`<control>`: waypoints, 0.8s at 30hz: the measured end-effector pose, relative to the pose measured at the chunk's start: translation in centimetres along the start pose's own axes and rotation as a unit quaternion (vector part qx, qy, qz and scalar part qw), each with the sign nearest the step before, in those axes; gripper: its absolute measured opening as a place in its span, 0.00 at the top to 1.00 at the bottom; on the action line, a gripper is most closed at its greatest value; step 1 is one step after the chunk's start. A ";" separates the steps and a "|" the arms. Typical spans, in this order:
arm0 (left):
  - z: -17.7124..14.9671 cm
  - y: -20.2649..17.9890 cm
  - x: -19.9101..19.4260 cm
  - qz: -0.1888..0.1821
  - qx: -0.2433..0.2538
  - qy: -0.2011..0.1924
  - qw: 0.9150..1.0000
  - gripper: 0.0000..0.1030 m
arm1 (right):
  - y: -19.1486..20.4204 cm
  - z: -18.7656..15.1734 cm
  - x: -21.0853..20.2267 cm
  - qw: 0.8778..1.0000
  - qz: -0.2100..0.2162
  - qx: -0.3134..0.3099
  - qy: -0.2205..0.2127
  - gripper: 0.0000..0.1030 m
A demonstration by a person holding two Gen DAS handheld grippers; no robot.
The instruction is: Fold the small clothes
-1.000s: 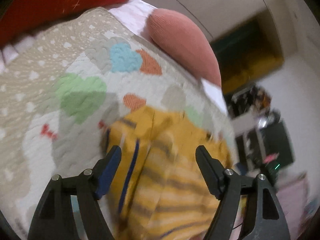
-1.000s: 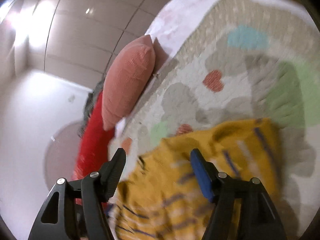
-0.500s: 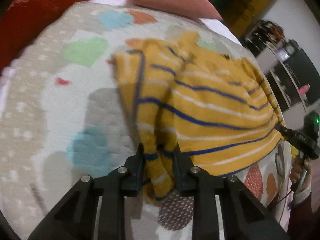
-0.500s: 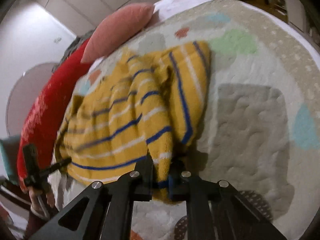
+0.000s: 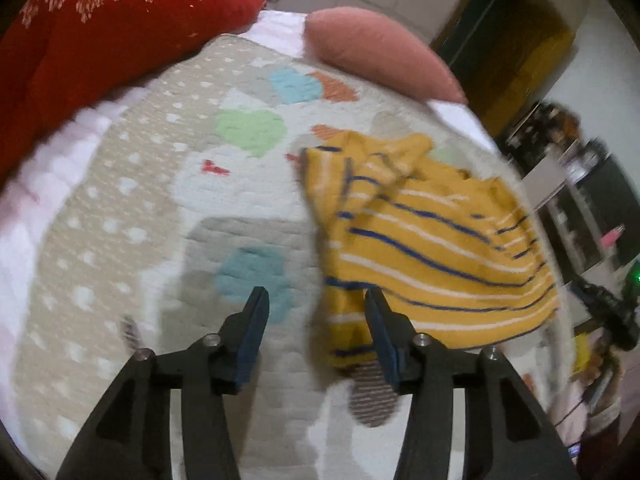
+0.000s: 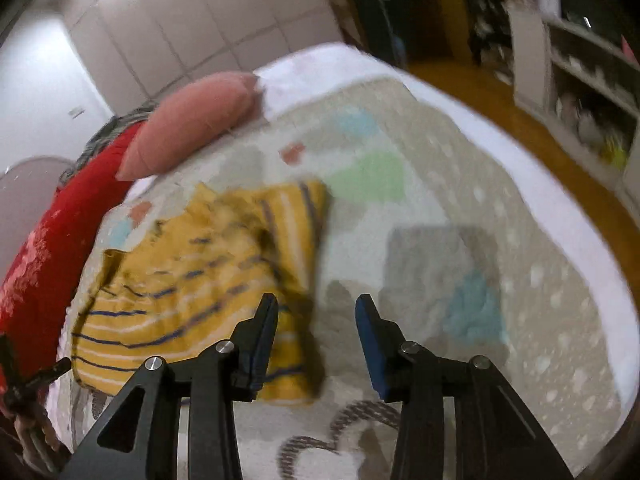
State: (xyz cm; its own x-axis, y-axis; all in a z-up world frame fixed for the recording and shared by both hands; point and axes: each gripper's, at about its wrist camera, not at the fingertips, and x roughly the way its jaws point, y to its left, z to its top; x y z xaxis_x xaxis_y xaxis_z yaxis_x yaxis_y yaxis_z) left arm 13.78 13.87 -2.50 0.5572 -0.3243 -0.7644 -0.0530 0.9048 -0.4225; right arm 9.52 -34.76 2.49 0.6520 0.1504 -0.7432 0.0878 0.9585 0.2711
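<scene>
A small mustard-yellow knitted top with blue and white stripes (image 5: 432, 248) lies crumpled and partly doubled over on a quilted bedspread patterned with pastel hearts and a beige dotted border (image 5: 132, 208), which covers the bed. The top sits in the middle stretch of the bed, nearer the long edge that faces the room's shelving than the opposite one, with its lower hem towards the foot edge where the person stands.

The left tool (image 5: 316, 304) has just been opening and now stands with its blue-padded fingers (image 5: 256, 320) apart and nothing between them; the bedspread shows in the gap. Its right-hand finger overlaps the hem corner of the yellow top in the left wrist view, but whether it touches the cloth cannot be told through the blur.

The right tool (image 6: 316, 312) has likewise just been opening and holds nothing; bare bedspread fills its gap. Its left-hand finger (image 6: 260, 332) overlaps the folded edge of the yellow top (image 6: 192, 280) in the right wrist view.

At the head edge of the bed a salmon-pink ribbed pillow (image 5: 376, 52) lies across the far corner, and beside it a red blanket with a pale floral print (image 5: 104, 28) is heaped along the adjoining side. White sheet (image 6: 532, 152) shows past the bedspread's border.
</scene>
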 end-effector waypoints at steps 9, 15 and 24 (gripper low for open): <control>-2.7 -0.8 4.0 -0.032 -0.011 -0.028 0.999 0.47 | 11.3 2.0 7.9 0.993 0.037 -0.098 0.060 0.57; -3.7 -0.7 4.2 -0.048 0.005 -0.053 0.997 0.40 | 14.0 5.1 18.0 0.988 -0.005 -0.101 0.120 0.57; -4.2 0.1 3.6 -0.083 -0.006 -0.069 0.994 0.37 | 21.4 6.8 14.3 0.989 0.012 -0.139 0.049 0.55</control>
State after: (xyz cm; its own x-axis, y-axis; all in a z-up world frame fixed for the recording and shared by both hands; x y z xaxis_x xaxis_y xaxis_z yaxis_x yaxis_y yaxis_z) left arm 12.27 11.63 -7.35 0.6672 -0.4266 -0.6106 0.0389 0.8386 -0.5433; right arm 25.80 -13.71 1.85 0.5740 0.1837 -0.7980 -0.1457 0.9819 0.1212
